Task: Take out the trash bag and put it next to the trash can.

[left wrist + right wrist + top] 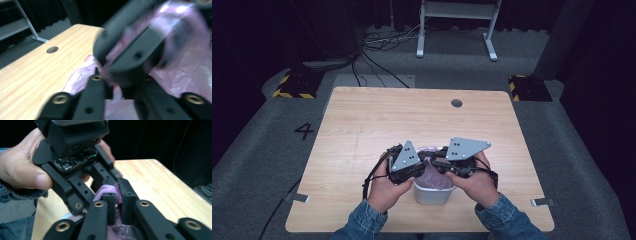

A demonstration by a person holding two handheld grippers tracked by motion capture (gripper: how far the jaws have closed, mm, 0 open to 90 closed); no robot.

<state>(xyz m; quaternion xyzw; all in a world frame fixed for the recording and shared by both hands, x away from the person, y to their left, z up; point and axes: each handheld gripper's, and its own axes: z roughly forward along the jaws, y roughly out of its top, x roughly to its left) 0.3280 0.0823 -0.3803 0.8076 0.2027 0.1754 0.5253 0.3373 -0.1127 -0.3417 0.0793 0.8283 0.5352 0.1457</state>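
Note:
A small white bin (432, 196) stands near the table's front edge, lined with a pink plastic bag (437, 179). Both hands hold their grippers tip to tip just above its rim. My left gripper (424, 162) comes in from the left and is shut on a bunched fold of the pink bag (190, 62). In the left gripper view its jaws (115, 87) meet the blurred right gripper (130, 50) close in front. My right gripper (435, 161) pinches a twisted strip of the bag (107, 191) between its fingers (110, 201). The left gripper (75, 157) and its hand loom directly ahead there.
The wooden table (412, 120) has a round hole (456, 103) near its far edge. A white metal stand (457, 20) and loose cables (377, 50) lie on the floor beyond. Yellow-black blocks (294, 85) (529, 87) sit at the far corners.

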